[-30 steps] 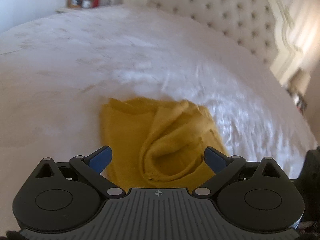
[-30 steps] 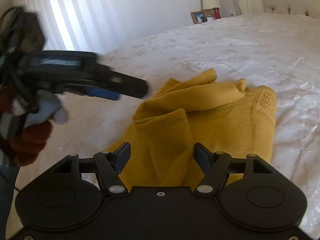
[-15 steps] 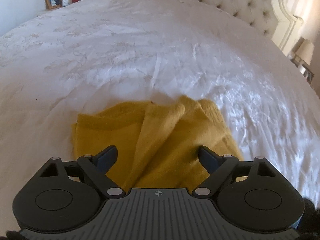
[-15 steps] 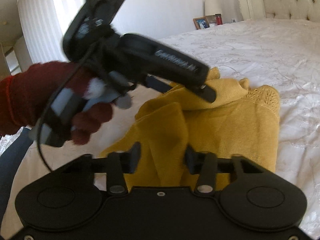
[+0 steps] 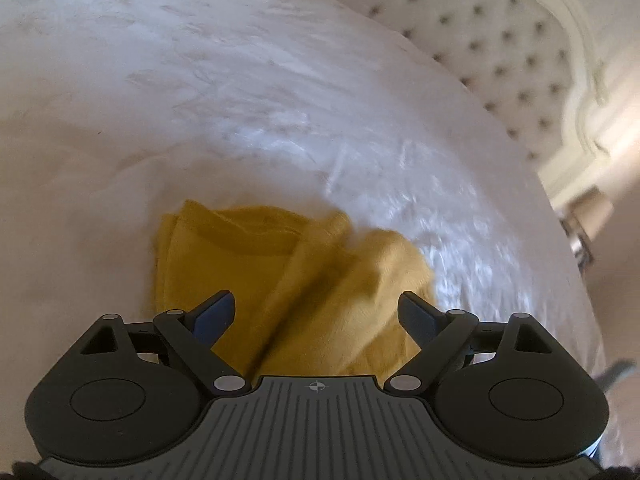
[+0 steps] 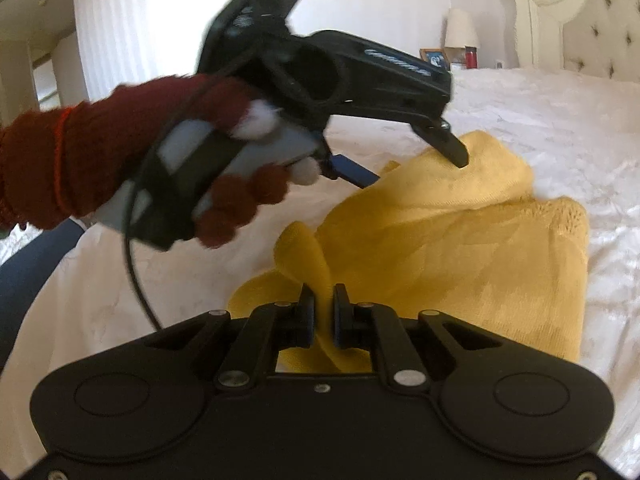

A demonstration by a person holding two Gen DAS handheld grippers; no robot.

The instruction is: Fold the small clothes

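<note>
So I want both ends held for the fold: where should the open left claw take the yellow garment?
Take the raised far fold from above. It stands up off the bed, right under the open left claw.

A white bedspread (image 5: 200, 120) covers the bed below a tufted headboard (image 5: 500, 52); a lamp (image 6: 461, 32) and framed photo (image 6: 434, 57) stand beyond it.
</note>
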